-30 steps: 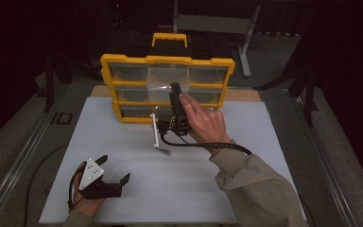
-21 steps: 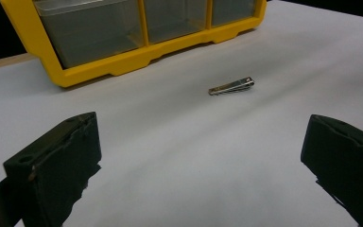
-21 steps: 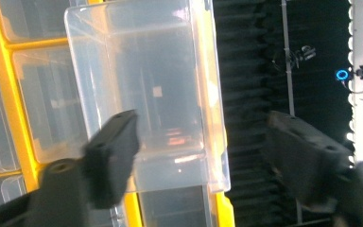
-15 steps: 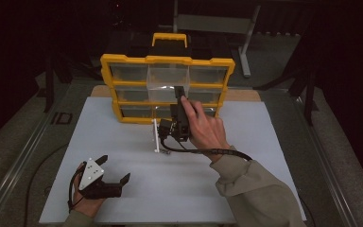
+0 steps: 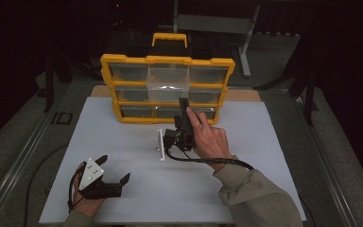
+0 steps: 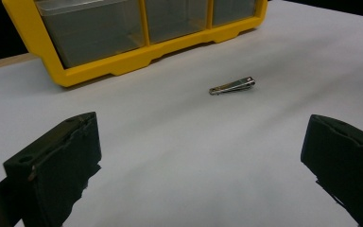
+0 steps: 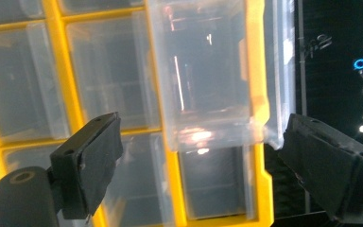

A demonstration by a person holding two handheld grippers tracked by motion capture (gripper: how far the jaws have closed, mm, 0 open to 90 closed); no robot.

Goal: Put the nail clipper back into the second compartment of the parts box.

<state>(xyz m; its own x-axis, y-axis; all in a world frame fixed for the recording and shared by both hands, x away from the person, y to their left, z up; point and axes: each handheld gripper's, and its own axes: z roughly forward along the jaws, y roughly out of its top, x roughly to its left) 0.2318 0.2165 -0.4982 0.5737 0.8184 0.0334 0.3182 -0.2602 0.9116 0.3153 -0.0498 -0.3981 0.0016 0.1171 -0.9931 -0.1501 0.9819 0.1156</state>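
right tool (image 5: 183,105): jaws spread wide and just opened, nothing between them. it is held by the right hand (image 5: 208,139) in front of the yellow drawer cabinet (image 5: 166,60) near the far edge of the counter (image 5: 264,156). in the right gripper view the jaws are seen flanking the clear drawer (image 7: 203,71), which is pulled part-way out of the top row, middle column; no pad is pressed on it.

clear drawer (image 5: 168,81): it is noted as standing proud of the cabinet front in the high view, above the closed drawers of the lower rows. contents cannot be made out.

handling, judged: the drawer is taken to be thin moulded plastic, light, stiff but brittle at the lip and smooth under the pads. a hold is best taken on the front wall or its lower lip, squarely, so that the drawer is not skewed in its slot. the cabinet is likely light enough to be shifted by a hard push.

nail clipper (image 5: 160,144): a small metal piece, laid flat near the middle of the counter, just left of the right hand. in the left gripper view it (image 6: 232,86) is seen apart from the cabinet. it is judged hard, thin and slippery, and best pinched across its narrow sides.

left tool (image 5: 113,169): jaws apart and empty, rested near the near left corner of the counter.
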